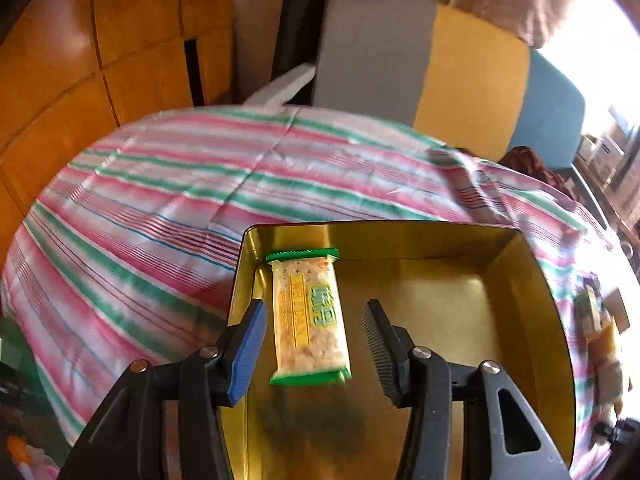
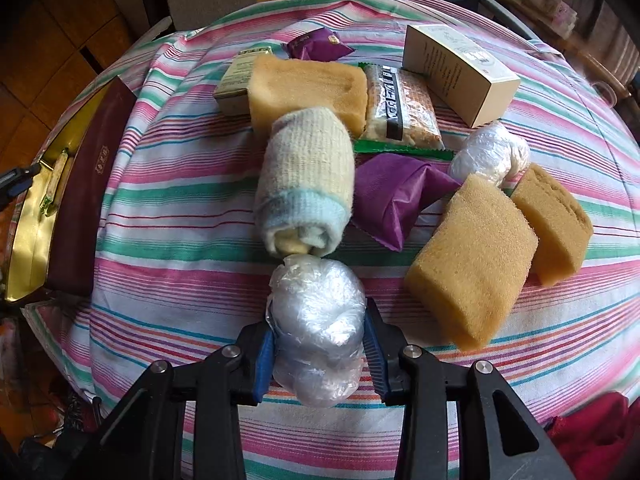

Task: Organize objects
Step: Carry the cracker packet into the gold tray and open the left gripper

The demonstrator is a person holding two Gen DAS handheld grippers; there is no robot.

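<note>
The left gripper (image 1: 316,344) hangs released over the bar (image 1: 306,316) lying lengthwise in the tin (image 1: 532,280) at far left, while the right gripper (image 2: 320,350), clenched on the plastic ball (image 2: 318,328), is well right of it.

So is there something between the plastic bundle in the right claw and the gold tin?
Nothing visible. The plastic bundle is held in the right claw; only bare striped cloth separates it from the gold tin.
</note>
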